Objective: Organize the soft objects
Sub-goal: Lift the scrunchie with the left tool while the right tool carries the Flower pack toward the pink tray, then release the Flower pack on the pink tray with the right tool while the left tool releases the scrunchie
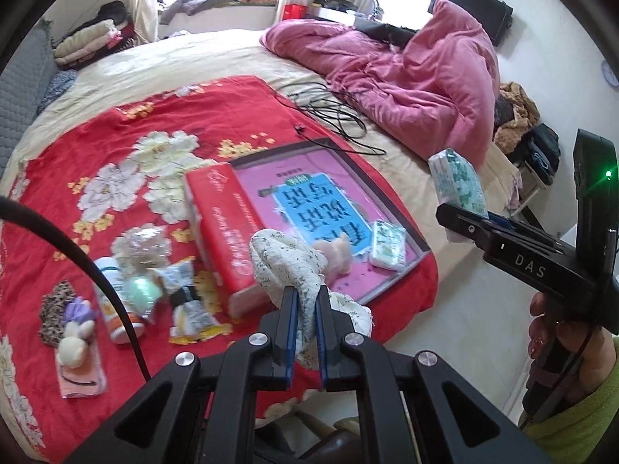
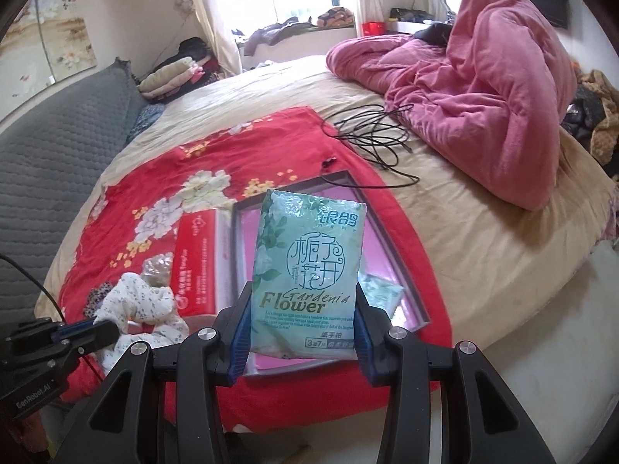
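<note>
Tissue pack [image 2: 307, 278] upright in my right gripper [image 2: 301, 332], floral cloth [image 1: 288, 266] pinched in my left gripper [image 1: 305, 309].

My right fingers [image 2: 241, 332] are clamped on the pack's two long edges near its lower end; its long axis runs straight up from them, printed face toward the camera, text upright. The pack hangs above the near edge of the pink tray [image 2: 390, 232] on the red spread [image 2: 162, 178]. My left fingers [image 1: 288, 324] are nearly together, squeezing a fold of the cloth, which bunches upward and trails down past them, just over the near corner of the red box [image 1: 228, 232]. A second, smaller pack [image 1: 388, 244] lies flat in the tray, long axis toward the bed's far side. Bottle [image 1: 116, 301], plush toy [image 1: 73, 342] and snack bag [image 1: 189, 301] rest on the spread, left of the box.
</note>
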Motion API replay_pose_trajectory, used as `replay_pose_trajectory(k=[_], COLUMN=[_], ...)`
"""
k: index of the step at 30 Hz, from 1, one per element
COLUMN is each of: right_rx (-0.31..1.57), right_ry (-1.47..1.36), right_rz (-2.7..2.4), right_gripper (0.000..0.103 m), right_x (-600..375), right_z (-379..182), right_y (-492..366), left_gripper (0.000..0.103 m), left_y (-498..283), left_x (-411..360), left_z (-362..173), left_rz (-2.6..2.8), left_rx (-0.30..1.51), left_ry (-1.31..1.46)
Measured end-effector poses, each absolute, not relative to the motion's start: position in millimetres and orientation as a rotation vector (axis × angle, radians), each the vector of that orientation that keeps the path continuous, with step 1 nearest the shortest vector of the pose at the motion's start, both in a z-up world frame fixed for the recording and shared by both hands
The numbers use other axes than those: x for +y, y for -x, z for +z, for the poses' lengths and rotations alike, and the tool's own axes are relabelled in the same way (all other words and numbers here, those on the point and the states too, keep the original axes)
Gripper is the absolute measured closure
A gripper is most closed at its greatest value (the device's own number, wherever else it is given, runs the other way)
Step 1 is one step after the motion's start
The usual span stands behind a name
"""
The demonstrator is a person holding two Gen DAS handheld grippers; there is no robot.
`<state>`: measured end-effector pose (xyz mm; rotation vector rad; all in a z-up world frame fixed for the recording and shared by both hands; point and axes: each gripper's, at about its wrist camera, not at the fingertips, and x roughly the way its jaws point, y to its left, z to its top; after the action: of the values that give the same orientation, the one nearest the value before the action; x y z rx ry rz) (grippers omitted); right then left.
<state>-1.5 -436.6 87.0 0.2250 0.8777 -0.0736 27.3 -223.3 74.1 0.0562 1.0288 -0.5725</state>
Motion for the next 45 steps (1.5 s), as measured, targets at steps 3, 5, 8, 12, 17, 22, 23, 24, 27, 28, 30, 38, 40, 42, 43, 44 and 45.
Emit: replay_pose_trajectory(k=[3,5,8,12,17,22,23,24,27,28,30,38,40,42,43,44,45], right_rx=[0.888,0.894,0.903,0.915,0.950,0.988,0.994,0.998,1.025,1.039,1.059,1.112,1.116,1.123,1.127,1.130,1.133], right_ry=[-0.218,-0.218,-0.228,-0.233,-0.233,-0.219,-0.209,-0.202,-0.182,-0.174,-0.156,-0.146,-0.144,-0.134,-0.134,-0.136,-0.135], right_rz=[-0.074,-0.074,-0.076,-0.072,-0.062,-0.053,-0.047,-0.041,-0.032,-0.034,-0.038,-0.047,-0.037,-0.042,-0.040,-0.044,-0.046], right_gripper=[0.057,0.057,0.057,0.057,0.057,0.057,0.057,0.057,0.057,0.057,0.057,0.057,0.057,0.056,0.056,0.056,0.056], right_x=[-446,-452,-460,-465,-468,-468,-466,-464,-462,-461,-461,-471,-470,-470,-470,-471,-471], right_z=[83,79,73,63,44,28,24,20,9,3,-5,-32,-35,-39,-41,-42,-44], right_y=[0,0,-1,-4,-6,-13,-16,-18,-25,-28,-33,-54,-57,-61,-62,-64,-65], left_gripper=[0.094,0.094,0.094,0.094,0.094,0.094,0.094,0.094,0.094,0.094,0.094,0.094,0.094,0.094,0.094,0.094,0.094], left_y=[-30,-32,-34,-39,-53,-69,-72,-75,-86,-88,-94,-102,-101,-99,-98,-98,-98], left_x=[-239,-253,-270,-296,-317,-327,-328,-329,-332,-332,-333,-334,-335,-338,-339,-340,-341], left_z=[68,62,53,33,9,-11,-14,-16,-22,-23,-25,-27,-28,-30,-30,-31,-32], left_rz=[-0.594,-0.613,-0.648,-0.691,-0.685,-0.668,-0.668,-0.666,-0.647,-0.644,-0.640,-0.654,-0.667,-0.679,-0.686,-0.688,-0.692], left_rx=[1.036,1.038,1.041,1.067,1.102,1.127,1.136,1.142,1.140,1.144,1.154,1.156,1.162,1.160,1.160,1.162,1.165], left_ry=[-0.061,-0.074,-0.092,-0.127,-0.164,-0.189,-0.182,-0.175,-0.183,-0.178,-0.164,-0.150,-0.145,-0.150,-0.152,-0.154,-0.155])
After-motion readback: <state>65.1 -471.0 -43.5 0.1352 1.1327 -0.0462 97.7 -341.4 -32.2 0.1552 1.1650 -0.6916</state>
